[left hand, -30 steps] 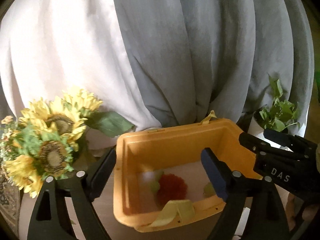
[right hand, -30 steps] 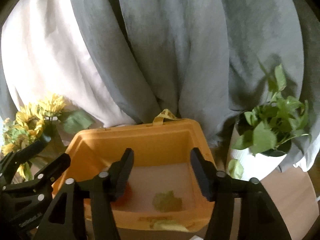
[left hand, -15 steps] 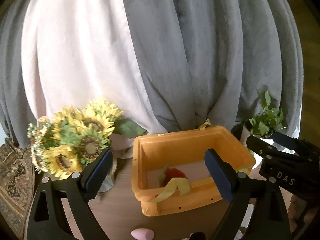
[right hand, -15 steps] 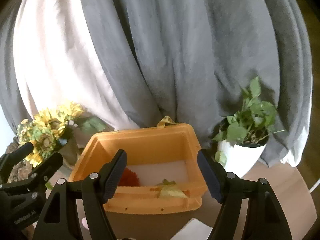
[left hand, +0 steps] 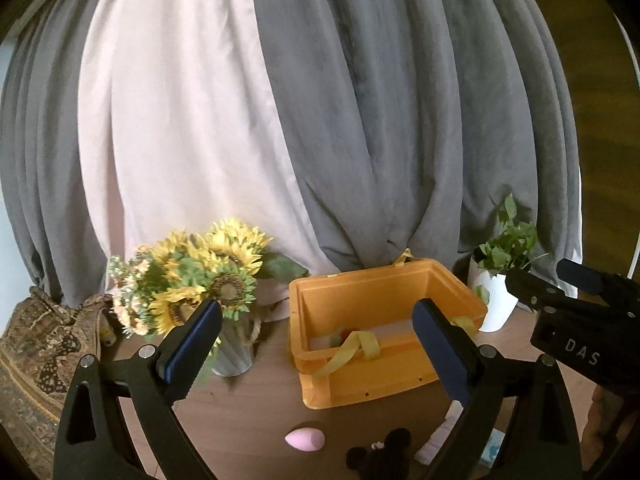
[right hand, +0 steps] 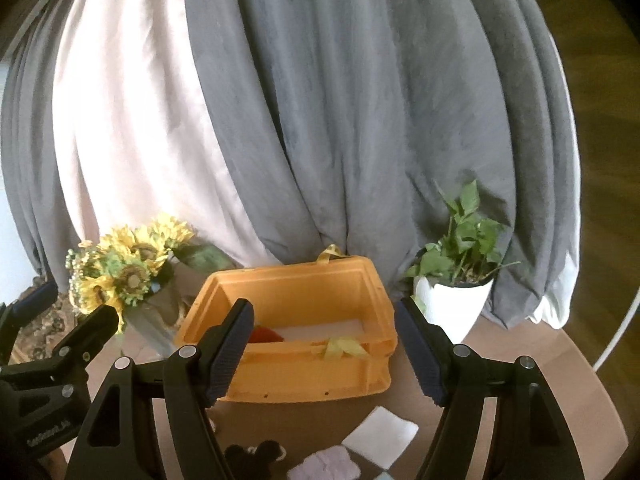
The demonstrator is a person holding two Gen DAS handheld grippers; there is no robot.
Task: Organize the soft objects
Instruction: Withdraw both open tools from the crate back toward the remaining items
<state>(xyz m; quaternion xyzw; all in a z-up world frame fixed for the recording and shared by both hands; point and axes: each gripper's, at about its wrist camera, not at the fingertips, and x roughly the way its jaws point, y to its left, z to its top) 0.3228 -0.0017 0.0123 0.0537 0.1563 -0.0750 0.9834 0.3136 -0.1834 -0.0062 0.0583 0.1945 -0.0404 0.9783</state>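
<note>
Soft items: pink sponge (left hand: pixel 305 439) and black plush (left hand: pixel 380 454) lie on table (left hand: pixel 256 408) before orange bin (left hand: pixel 384 332); white cloth (right hand: pixel 380 435) and lilac pad (right hand: pixel 326 466) nearby. Red item (right hand: pixel 265 335) sits inside bin. Left gripper (left hand: pixel 316 354) and right gripper (right hand: pixel 324 354) hover spread, empty. Sunflowers (left hand: pixel 200 280) left, potted plant (right hand: pixel 456 280) right.

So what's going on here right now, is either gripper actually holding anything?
No. The left gripper and right gripper both hover with jaws open and empty, facing the orange bin. A red soft item already lies in the bin. Still out on the table are a pink sponge, a black plush and some folded cloths.
</note>
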